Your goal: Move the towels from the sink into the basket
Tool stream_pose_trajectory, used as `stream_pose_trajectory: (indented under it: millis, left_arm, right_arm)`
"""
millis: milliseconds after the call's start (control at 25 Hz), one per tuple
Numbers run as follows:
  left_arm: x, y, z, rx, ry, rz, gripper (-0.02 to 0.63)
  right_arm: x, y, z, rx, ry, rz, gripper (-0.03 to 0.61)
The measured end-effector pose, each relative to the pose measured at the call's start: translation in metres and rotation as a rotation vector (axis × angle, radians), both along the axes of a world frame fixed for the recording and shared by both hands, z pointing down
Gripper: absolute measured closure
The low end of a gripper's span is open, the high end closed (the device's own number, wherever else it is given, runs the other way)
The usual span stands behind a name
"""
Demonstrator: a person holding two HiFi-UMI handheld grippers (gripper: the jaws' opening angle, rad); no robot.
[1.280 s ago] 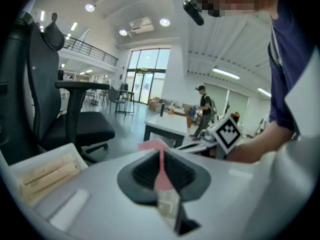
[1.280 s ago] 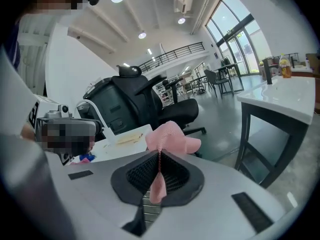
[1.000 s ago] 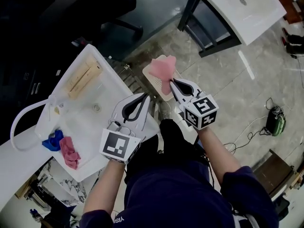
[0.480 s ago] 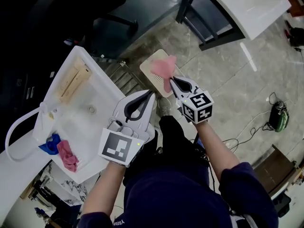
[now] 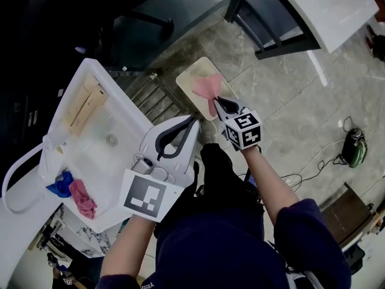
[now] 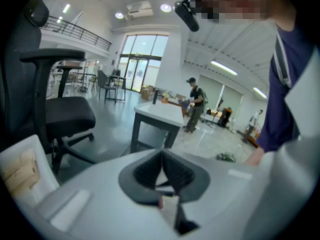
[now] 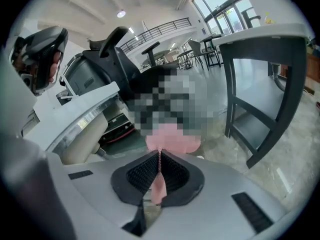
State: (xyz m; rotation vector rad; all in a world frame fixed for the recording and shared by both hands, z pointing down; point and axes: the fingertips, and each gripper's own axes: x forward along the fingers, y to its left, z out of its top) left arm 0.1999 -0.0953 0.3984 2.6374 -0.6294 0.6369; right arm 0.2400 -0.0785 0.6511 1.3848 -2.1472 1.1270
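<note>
In the head view, locate the right gripper (image 5: 215, 100) with fingers pinched shut on a pink towel (image 5: 206, 88), held over the cream basket (image 5: 194, 75) on the floor. Locate the left gripper (image 5: 194, 120) between basket and white sink (image 5: 120, 116), fingers together. Note a second pink towel (image 5: 81, 197) and a blue towel (image 5: 61, 184) bunched in the near corner of the sink, touching each other. In the left gripper view, confirm fingers (image 6: 147, 171) closed tip to tip with nothing between them. In the right gripper view, confirm a thin fold of the pink towel clamped between the fingers (image 7: 142, 176), with the bulk bunched just past the tips. Treat each towel as light, limp and non-fragile; expect draping and sagging under its own weight, with little risk of slipping from ribbed pads. Take hold on a raised fold near the middle of the bunch, not on a flat edge, to lift the whole cloth in one pinch.
</note>
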Motion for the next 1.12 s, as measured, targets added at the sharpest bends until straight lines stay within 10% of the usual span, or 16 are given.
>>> stream_pose_trajectory:
  millis: [1120]
  left_arm:
    - [0.054,-0.029,0.107,-0.117,-0.092,0.174,0.606]
  right_arm:
    - [0.001,-0.009,0.174,-0.195,0.045,-0.008,0.561]
